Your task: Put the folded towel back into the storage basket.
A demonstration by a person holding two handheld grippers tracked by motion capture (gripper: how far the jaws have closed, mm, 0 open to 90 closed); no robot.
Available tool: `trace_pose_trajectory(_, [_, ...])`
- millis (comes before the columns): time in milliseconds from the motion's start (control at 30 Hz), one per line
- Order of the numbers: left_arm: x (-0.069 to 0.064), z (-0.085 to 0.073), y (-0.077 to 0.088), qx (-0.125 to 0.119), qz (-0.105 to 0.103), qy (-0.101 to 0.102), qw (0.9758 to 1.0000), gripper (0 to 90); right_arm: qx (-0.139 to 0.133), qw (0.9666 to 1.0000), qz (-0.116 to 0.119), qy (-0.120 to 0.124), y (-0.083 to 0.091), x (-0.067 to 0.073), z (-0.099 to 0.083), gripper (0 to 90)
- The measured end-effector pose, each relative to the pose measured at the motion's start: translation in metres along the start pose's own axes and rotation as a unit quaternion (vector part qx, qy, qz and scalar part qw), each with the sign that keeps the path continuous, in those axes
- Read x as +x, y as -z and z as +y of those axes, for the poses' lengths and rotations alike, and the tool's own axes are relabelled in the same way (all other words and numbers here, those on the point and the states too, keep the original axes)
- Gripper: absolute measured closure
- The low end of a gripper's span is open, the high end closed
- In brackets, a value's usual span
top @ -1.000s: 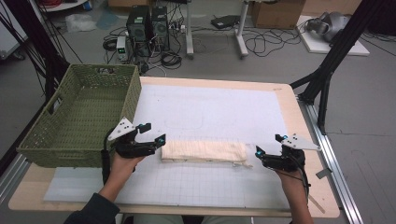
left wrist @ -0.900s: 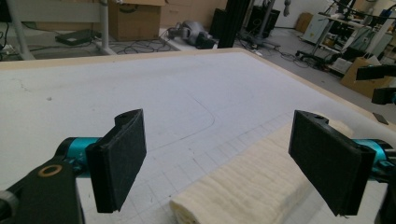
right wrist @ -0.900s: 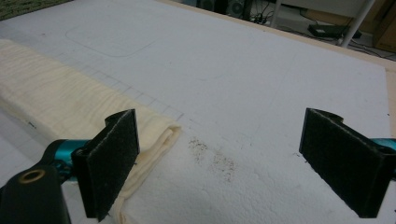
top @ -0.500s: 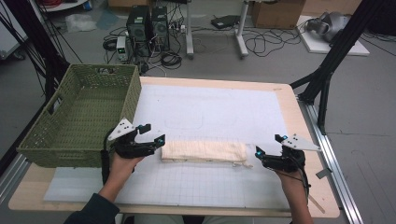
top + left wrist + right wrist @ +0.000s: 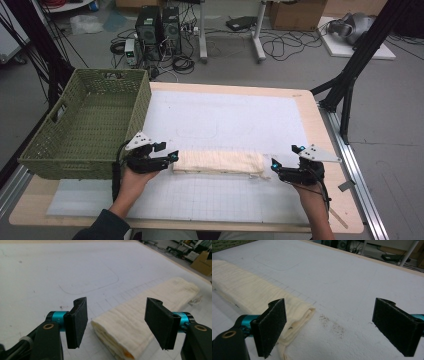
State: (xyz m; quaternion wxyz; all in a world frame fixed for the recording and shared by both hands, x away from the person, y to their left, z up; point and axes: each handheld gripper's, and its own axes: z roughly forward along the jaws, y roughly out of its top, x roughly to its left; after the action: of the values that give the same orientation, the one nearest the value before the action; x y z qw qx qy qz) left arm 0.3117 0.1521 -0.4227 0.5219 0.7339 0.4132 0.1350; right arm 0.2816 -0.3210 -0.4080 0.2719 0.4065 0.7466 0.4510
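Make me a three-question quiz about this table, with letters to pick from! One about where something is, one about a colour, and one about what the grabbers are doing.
1. Where does the folded towel lie?
A. inside the basket
B. on the white mat between the two grippers
C. on the floor

2. What colour is the woven basket?
A. green
B. red
C. blue

3. How does the left gripper stand at the towel's end?
A. clamped flat on it
B. jaws apart, one on each side of the end, pads not pressing
C. pointing away from it

Answers:
1 B, the high view shows it on the mat with a gripper at each end.
2 A, its weave is olive green.
3 B, the left gripper view shows gaps beside both pads, though the jaws have just been closing.
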Motion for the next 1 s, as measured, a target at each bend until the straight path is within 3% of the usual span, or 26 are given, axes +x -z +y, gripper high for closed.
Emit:
trace_pose_trajectory(433, [-0.007, -0.014, -0.015, 0.072, 0.013, -0.008, 0.9973, 40.5, 0.007, 0.9999, 0.006, 0.008, -0.004, 0.003, -0.001, 11.4])
trace_pose_trajectory(667, [-0.010, -0.019, -0.020, 0.106, 0.034, -0.028, 0.9934, 43.0, 0.009, 0.9999, 0.009, 0.008, -0.004, 0.004, -0.001, 11.5])
trace_pose_trajectory(900, [-0.015, -0.022, -0.024, 0.110, 0.035, -0.036, 0.9927, 54.5, 0.015, 0.9997, 0.015, 0.012, -0.008, 0.006, -0.002, 11.4])
trace_pose_trajectory(1000, [-0.016, -0.023, -0.024, 0.110, 0.025, -0.034, 0.9930, 61.9, 0.015, 0.9996, 0.019, 0.013, -0.008, 0.008, -0.001, 11.4])
